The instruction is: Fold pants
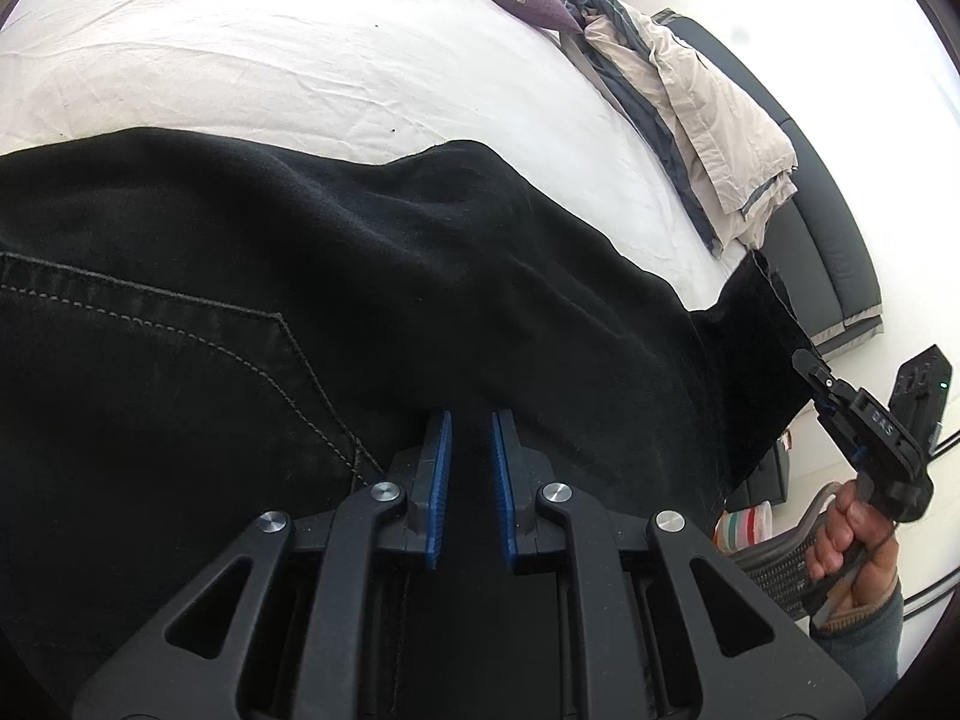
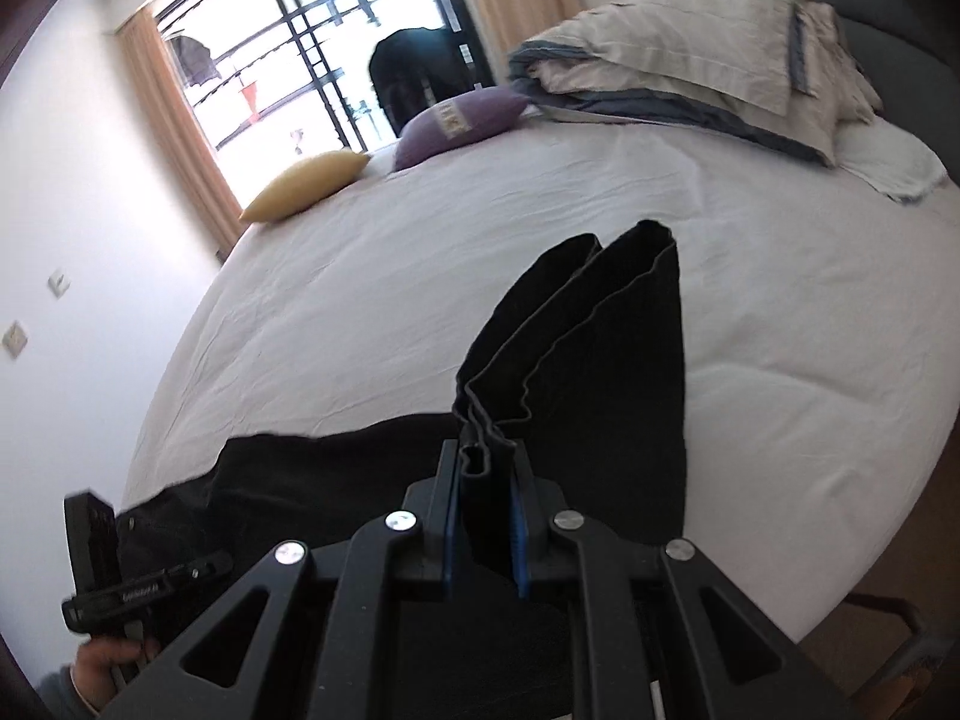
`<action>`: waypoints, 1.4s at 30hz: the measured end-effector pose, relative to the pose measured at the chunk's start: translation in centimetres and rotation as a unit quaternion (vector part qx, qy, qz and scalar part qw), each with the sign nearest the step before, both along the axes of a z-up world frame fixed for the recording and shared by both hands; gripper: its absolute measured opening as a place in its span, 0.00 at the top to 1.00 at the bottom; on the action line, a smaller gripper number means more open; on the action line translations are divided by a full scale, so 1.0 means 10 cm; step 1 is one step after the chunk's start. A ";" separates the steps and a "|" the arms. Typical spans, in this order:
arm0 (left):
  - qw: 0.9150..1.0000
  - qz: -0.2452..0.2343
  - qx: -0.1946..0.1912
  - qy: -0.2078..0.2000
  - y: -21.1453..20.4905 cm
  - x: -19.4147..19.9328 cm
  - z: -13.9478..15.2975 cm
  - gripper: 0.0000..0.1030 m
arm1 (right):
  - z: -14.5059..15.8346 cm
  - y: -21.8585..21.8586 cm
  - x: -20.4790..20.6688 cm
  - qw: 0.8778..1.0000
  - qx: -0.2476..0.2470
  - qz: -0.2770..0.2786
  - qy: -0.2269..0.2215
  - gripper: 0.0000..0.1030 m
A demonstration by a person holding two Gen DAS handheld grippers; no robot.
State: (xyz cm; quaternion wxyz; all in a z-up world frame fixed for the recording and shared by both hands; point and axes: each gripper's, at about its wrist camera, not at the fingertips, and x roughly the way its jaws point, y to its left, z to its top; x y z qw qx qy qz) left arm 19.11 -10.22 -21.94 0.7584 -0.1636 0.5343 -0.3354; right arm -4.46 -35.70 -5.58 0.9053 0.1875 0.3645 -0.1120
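Black pants [image 1: 360, 276] lie across a white bed [image 1: 288, 54], with a stitched back pocket at the left. My left gripper [image 1: 471, 420] sits over the waist end; its blue-padded jaws stand a little apart with dark cloth between them, so the grip is unclear. My right gripper [image 2: 485, 468] is shut on the bunched leg hems [image 2: 576, 354] and lifts them off the bed [image 2: 384, 300]. The right gripper also shows in the left wrist view [image 1: 819, 387], at the leg end. The left gripper shows in the right wrist view [image 2: 207, 567], low at the left.
A folded beige and blue blanket [image 2: 690, 72] lies at the head of the bed. A purple pillow [image 2: 456, 120] and a yellow pillow [image 2: 306, 186] lie near the window. A dark headboard [image 1: 804, 192] stands behind. A mesh chair [image 1: 774, 564] stands beside the bed.
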 end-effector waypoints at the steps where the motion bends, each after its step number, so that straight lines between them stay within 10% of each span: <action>1: 1.000 -0.001 -0.001 0.000 0.00 0.00 0.00 0.87 | 0.00 0.25 0.06 0.999 -0.011 0.035 0.004 0.85; 8: 1.000 -0.001 -0.024 0.007 0.08 0.04 -0.13 0.87 | -0.30 1.51 0.24 0.981 -0.033 0.188 0.043 0.85; 23: 0.993 0.044 -0.108 0.014 0.55 -0.03 0.05 0.87 | -0.36 2.08 0.26 0.965 -0.076 0.244 0.054 0.85; 42: 0.991 0.054 -0.119 -0.003 0.97 -0.09 0.29 0.87 | -0.62 2.58 0.22 0.942 -0.120 0.302 0.086 0.85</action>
